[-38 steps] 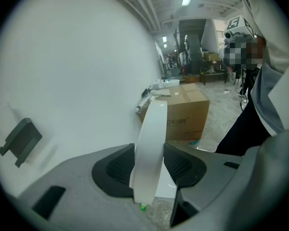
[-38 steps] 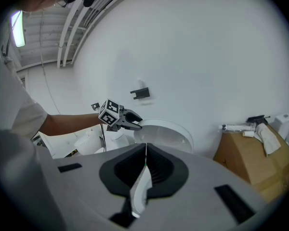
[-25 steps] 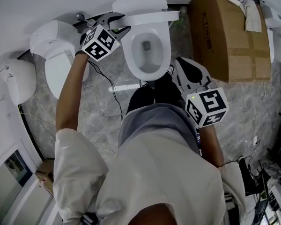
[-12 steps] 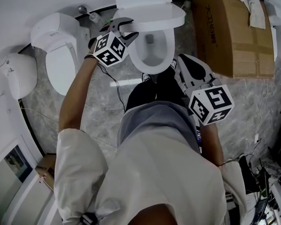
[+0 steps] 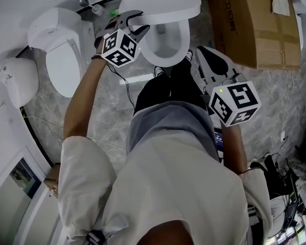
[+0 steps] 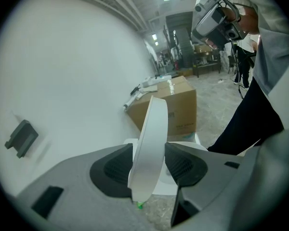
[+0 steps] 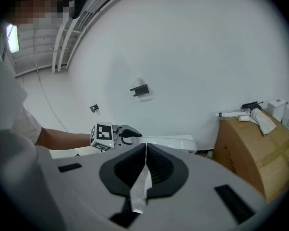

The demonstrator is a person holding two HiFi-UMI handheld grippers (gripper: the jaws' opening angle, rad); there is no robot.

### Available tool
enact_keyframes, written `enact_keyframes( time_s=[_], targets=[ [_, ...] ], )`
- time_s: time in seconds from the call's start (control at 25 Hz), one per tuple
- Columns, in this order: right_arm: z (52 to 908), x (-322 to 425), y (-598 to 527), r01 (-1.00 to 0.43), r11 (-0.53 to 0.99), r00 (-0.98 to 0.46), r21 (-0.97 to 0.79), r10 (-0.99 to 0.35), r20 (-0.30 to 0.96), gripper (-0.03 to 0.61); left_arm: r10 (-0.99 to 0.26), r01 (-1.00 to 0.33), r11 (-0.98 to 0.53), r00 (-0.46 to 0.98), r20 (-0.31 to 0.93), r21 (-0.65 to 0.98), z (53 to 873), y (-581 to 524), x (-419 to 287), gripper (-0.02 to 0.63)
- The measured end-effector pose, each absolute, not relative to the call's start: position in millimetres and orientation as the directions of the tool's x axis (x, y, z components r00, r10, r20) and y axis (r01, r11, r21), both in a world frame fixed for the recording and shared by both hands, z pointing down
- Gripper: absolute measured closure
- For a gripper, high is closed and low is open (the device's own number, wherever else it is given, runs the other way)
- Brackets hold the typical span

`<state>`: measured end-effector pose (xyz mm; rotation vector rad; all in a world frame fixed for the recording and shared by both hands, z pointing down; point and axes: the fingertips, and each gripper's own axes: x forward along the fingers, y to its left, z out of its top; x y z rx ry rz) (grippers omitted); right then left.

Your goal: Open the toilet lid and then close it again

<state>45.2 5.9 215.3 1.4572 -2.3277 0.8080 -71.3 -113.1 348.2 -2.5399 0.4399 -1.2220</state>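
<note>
Obs.: person stands over the toilet bowl (image 5: pixel 182 41), a pair of tongs in each hand.

Left tongs (image 5: pixel 134 23): set wide, holding the left edge of the toilet lid (image 5: pixel 163 6). In the left gripper view the white lid edge fills the gap, with a dark pad against each face.

Lid position: hinged at the wall end and tilted partway down over the bowl. The front of the bowl opening shows beneath it, so it is neither upright nor flat.

Right tongs (image 5: pixel 203 55): pads pressed together, nothing between them. Held near the person's right leg, to the right of the bowl and apart from it.

Surroundings: cardboard box (image 5: pixel 245 24) just right of the toilet; a second toilet (image 5: pixel 64 55), lid down, to the left; grey marbled floor (image 5: pixel 107 116).
</note>
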Motion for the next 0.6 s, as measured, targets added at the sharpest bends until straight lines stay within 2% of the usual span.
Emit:
enact_keyframes(
  time_s=[0.6],
  targets=[
    [244.4,53.3,8.8,-0.890,0.358,-0.456,-0.283,-0.683,0.570,0.567,-0.444,-0.139,-0.879,0.586,0.677,-0.456,366.7,-76.9,-76.8,0.420]
  ],
)
